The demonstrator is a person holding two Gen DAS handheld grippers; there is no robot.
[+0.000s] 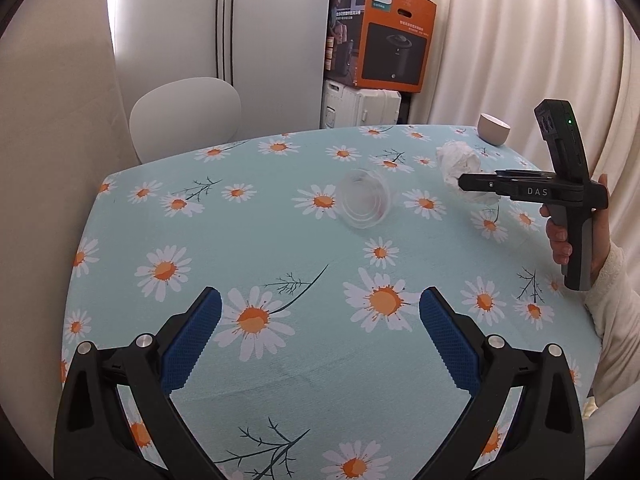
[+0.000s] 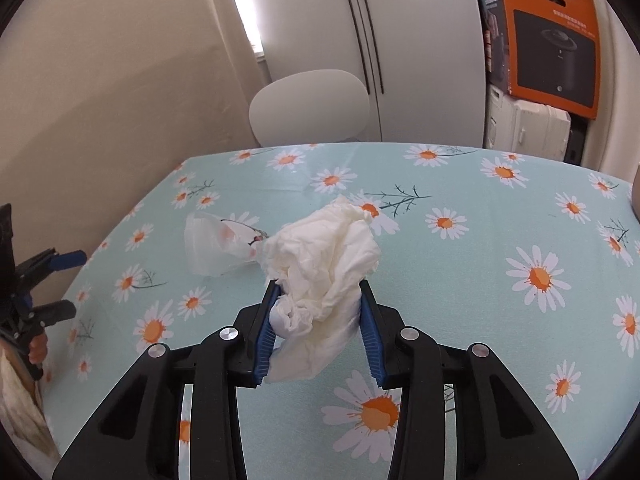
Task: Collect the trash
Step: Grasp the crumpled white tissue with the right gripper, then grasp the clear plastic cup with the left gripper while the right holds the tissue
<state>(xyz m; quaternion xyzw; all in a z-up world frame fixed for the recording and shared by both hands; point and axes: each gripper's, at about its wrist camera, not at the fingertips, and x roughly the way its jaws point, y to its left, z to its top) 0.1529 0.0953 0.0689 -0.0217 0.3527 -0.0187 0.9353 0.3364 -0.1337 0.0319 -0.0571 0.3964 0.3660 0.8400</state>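
Gripping: right gripper (image 2: pixel 320 320) has its jaws closed on the crumpled tissue (image 2: pixel 324 264), blue pads pressing it from both sides.
Progress: one piece of trash is clamped; by my reading it has yet to be carried to a bin, and no bin shows in either view.
Left to do: clear plastic cup (image 1: pixel 363 199) lies on its side on the daisy tablecloth (image 1: pixel 248 240), well ahead of the left jaws, untouched.
Left gripper (image 1: pixel 320 334): jaws wide apart, nothing between them.
Tissue look: white, wadded, deeply creased; bulk bulges forward past the jaw tips, a tail hangs back between the pads.
Cup look: transparent, thin-walled, ribbed, empty as far as I can tell.
Beyond jaws: small white bowl (image 1: pixel 495 129) stands at the far table edge.
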